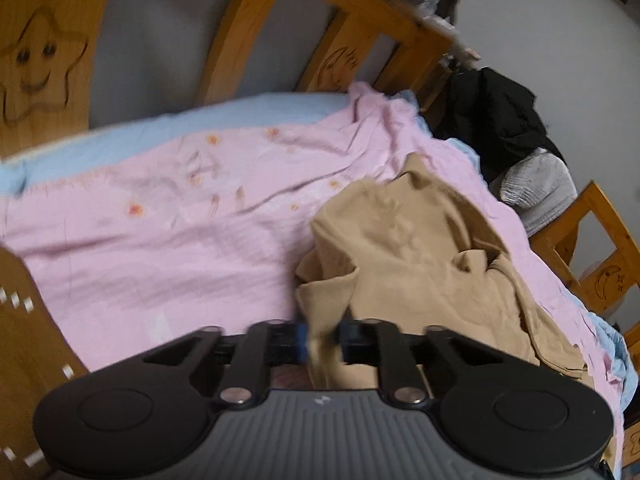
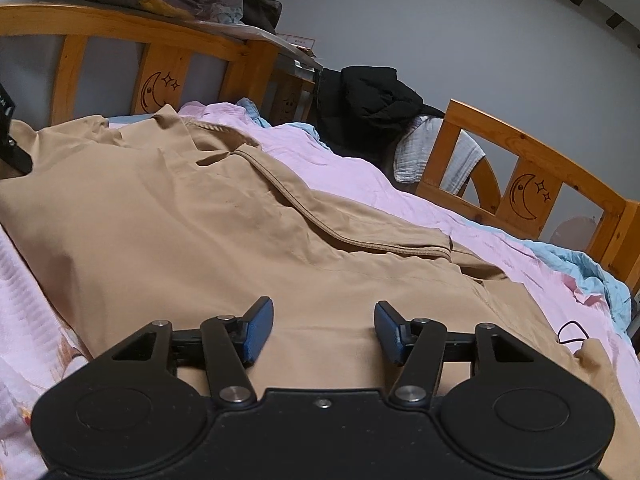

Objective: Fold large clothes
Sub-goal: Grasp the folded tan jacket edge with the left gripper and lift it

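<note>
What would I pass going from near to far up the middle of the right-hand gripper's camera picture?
The open right gripper → the tan jacket spread out → the pink quilted bedspread → the black puffy garment heaped at the bed's far end → the plain grey wall.

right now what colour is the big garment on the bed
Tan, a plain beige-brown with no pattern. The garment shows best in the right wrist view, spread over the pink blanket.
</note>
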`<state>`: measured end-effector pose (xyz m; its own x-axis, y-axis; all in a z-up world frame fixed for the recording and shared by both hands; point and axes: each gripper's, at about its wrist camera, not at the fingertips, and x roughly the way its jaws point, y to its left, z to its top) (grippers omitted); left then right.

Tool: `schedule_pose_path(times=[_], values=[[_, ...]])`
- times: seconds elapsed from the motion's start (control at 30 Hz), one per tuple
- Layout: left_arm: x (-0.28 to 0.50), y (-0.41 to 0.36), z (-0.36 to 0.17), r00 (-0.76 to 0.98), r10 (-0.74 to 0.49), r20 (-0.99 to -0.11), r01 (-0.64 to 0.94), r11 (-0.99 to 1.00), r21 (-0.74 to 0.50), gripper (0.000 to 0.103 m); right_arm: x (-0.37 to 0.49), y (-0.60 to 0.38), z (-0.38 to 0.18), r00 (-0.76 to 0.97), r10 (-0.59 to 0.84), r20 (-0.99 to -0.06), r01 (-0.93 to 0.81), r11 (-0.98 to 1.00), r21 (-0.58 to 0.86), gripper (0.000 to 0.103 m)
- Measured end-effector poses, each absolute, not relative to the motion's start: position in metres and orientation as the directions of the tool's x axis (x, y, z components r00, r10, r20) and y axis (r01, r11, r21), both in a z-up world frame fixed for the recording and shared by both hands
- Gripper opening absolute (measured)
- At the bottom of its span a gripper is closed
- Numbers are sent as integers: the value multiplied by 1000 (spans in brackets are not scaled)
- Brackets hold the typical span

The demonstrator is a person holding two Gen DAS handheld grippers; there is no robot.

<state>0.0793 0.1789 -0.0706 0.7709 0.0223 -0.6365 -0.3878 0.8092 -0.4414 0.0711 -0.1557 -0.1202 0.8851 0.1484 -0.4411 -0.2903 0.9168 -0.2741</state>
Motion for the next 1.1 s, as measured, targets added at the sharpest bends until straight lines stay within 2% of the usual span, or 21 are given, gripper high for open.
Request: schedule_pose_path(times=[0.03, 0.2, 0.33, 0.43, 0.53, 0.67, 0.77, 0.83, 0.9, 1.0, 1.1], values=[[78, 175, -64, 779, 35, -627, -377, 824, -423, 2, 71, -156, -120, 885, 149, -441, -290, 917, -273, 59], [74, 158, -27, 838, 12, -545, -280, 868, -410, 1, 72, -157, -120, 880, 153, -451, -290, 923, -253, 60], [72, 130, 10, 888, -91, -451, -101, 918, -383, 0, 75, -165, -119, 866, 177, -468, -291, 939, -184, 60], [79, 97, 37, 897, -179, -405, 60, 956, -288, 0, 81, -179, -114, 845, 219, -487, -293, 953, -82, 57], [92, 63, 55, 868, -256, -425, 194, 964, -184, 0, 90, -196, -99, 816, 251, -521, -265, 963, 50, 50], [106, 19, 65, 813, -321, -485, 309, 945, -107, 0, 109, -238, -67, 777, 327, -538, -208, 940, 271, 50], [108, -10, 66, 789, -361, -496, 382, 922, -65, 0, 124, -283, -44, 738, 417, -531, -177, 878, 444, 50], [110, -28, 63, 769, -383, -512, 415, 908, -56, 0, 137, -315, -35, 672, 531, -516, -169, 789, 591, 50], [110, -43, 57, 746, -405, -528, 445, 894, -57, 0, 144, -342, -32, 638, 617, -461, -136, 679, 721, 51], [112, -65, 51, 712, -442, -546, 493, 868, -60, 0, 152, -371, -35, 601, 713, -361, -72, 498, 864, 65], [110, -83, 47, 679, -479, -556, 539, 840, -65, 0, 157, -377, -47, 555, 779, -292, -16, 362, 932, 75]])
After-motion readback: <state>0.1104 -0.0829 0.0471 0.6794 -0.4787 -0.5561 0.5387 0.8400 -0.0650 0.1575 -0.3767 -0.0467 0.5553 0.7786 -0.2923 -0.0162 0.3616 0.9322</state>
